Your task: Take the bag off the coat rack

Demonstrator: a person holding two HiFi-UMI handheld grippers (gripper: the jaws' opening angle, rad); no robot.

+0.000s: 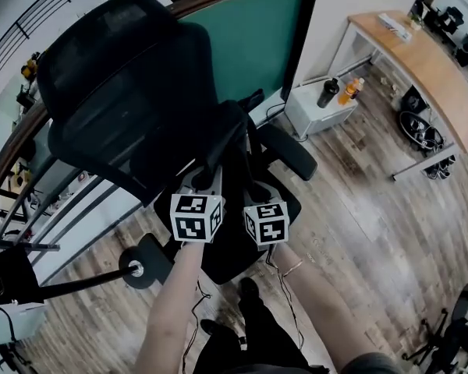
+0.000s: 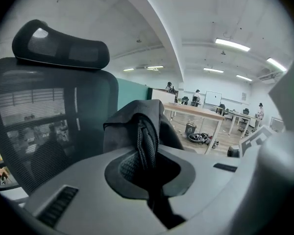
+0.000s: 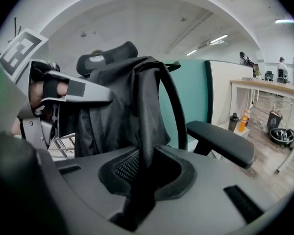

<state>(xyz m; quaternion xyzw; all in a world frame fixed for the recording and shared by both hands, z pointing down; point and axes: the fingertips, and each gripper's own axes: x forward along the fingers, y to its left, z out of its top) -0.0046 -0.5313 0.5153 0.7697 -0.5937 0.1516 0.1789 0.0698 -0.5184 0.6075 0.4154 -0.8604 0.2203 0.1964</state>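
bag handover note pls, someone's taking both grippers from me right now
Left gripper: jaws shut on a black webbing strap of the dark grey fabric bag.
Right gripper: jaws shut on a padded black shoulder strap of the same bag.
Bag: held between both grippers, by the back of the black mesh office chair and above its seat. I cannot tell whether it rests on the seat.
Done: the bag hangs on no coat rack in these views.
Left: probably just setting it down, perhaps on the chair.
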